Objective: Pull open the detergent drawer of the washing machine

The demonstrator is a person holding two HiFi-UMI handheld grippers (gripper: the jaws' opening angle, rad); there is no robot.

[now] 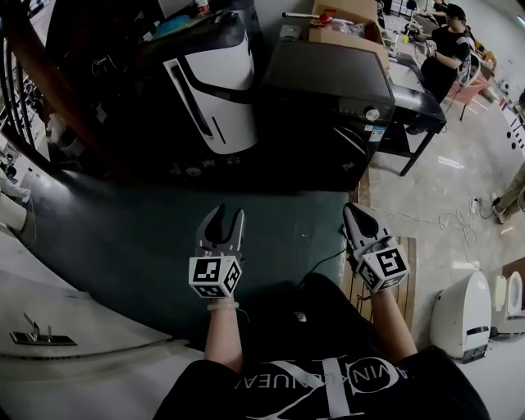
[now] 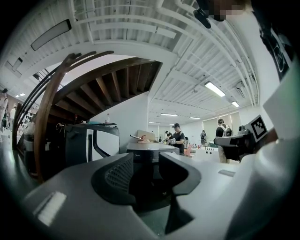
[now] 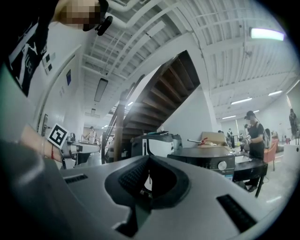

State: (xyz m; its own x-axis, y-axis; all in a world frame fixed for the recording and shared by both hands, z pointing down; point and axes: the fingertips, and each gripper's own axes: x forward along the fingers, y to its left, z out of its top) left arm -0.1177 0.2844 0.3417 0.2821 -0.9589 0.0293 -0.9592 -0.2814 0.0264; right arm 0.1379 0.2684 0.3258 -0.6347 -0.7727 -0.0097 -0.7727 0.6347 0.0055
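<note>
The dark washing machine (image 1: 328, 82) stands ahead on the green floor, with a round knob (image 1: 373, 114) at the right of its control strip. Its front is too dark to make out the detergent drawer. It also shows in the right gripper view as the washing machine (image 3: 201, 157) and, smaller, in the left gripper view as the washing machine (image 2: 145, 149). My left gripper (image 1: 227, 215) is held level well short of it, jaws apart with nothing between them (image 2: 146, 173). My right gripper (image 1: 354, 210) hovers to the right, jaws closed together and empty (image 3: 149, 159).
A white and black appliance (image 1: 209, 82) stands left of the machine. A cardboard box (image 1: 349, 25) sits behind it, and a black bench (image 1: 414, 111) to its right, where a person (image 1: 443, 49) works. Cables (image 1: 447, 220) lie on the floor; white toilets (image 1: 463, 316) stand at lower right.
</note>
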